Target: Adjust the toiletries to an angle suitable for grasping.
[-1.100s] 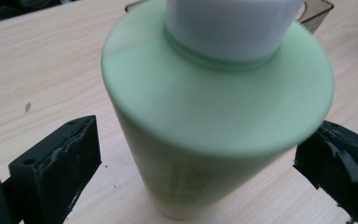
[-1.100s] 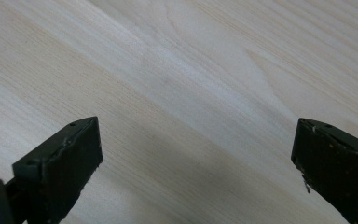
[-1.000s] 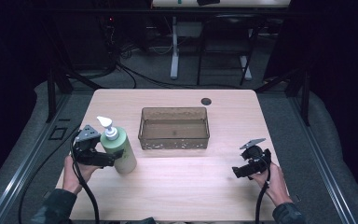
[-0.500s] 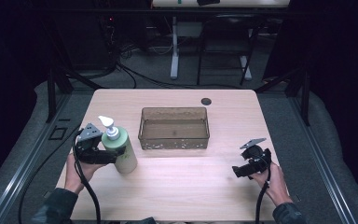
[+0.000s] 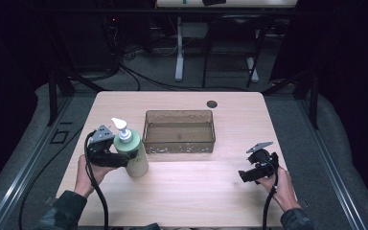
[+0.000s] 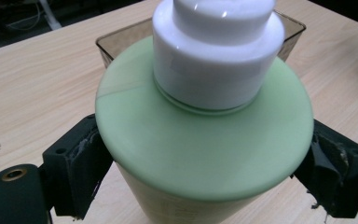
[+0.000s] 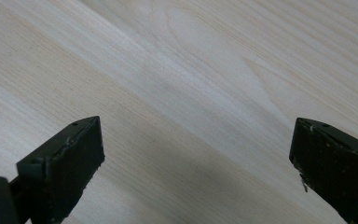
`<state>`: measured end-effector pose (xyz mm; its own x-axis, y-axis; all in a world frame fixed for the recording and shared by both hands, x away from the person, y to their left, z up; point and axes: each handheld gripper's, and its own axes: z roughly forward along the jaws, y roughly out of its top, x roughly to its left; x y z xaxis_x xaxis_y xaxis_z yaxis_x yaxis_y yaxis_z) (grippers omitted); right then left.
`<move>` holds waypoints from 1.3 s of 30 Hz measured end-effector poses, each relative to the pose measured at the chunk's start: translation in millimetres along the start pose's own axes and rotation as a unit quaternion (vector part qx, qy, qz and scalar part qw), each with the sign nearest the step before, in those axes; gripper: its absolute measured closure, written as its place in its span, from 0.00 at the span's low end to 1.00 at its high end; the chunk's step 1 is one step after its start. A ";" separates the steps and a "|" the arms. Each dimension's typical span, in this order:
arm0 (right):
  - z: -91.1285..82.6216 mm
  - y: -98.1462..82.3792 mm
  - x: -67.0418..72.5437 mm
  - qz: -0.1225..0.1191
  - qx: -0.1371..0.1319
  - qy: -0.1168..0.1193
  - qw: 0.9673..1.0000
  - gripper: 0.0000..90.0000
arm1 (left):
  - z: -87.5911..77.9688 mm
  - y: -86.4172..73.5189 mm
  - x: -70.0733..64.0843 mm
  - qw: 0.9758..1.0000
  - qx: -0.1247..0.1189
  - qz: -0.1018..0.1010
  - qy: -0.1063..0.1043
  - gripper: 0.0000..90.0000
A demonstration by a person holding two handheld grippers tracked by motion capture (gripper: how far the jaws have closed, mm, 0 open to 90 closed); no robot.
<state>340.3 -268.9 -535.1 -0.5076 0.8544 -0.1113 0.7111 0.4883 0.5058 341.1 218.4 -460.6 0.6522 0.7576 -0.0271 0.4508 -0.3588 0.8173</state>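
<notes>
on the left half of the desk [image 5: 182, 191], the left tool [image 5: 124, 158] is clamped on a green pump bottle [image 5: 135, 160].

the bottle stands upright on the wood just beside the near left corner of the smoky clear plastic bin [image 5: 179, 132], its white pump head [image 5: 120, 125] on top. in the left gripper view the two black jaws press on opposite sides of the bottle's body [image 6: 200, 154] just under its rounded shoulder, having just been closing onto it, with the bin's rim [image 6: 121, 42] behind. the right tool [image 5: 243, 176] hovers low over bare wood at the desk's right side, well apart from bottle and bin; in the right gripper view its jaws stand wide apart with nothing between them. a dark round hole [image 5: 212, 104] sits at the far edge.
</notes>
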 end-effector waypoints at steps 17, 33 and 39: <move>-0.1 0.7 1.1 -0.003 0.000 0.003 1.000 0.03 | 12.4 9.4 -9.6 1.000 0.004 0.016 -0.020 0.13; 1.8 0.2 2.1 -0.006 0.004 0.004 1.000 0.03 | 28.0 22.2 -20.9 0.997 0.013 0.046 -0.059 0.13; 1.8 0.3 2.3 -0.007 0.005 0.005 1.000 0.04 | 32.6 25.6 -24.5 0.996 0.014 0.052 -0.068 0.13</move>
<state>340.2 -266.5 -536.8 -0.5218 0.8459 -0.1105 0.7084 0.5019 0.4962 356.5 172.9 -457.7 0.7721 0.6351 -0.0221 0.3916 -0.4481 0.8037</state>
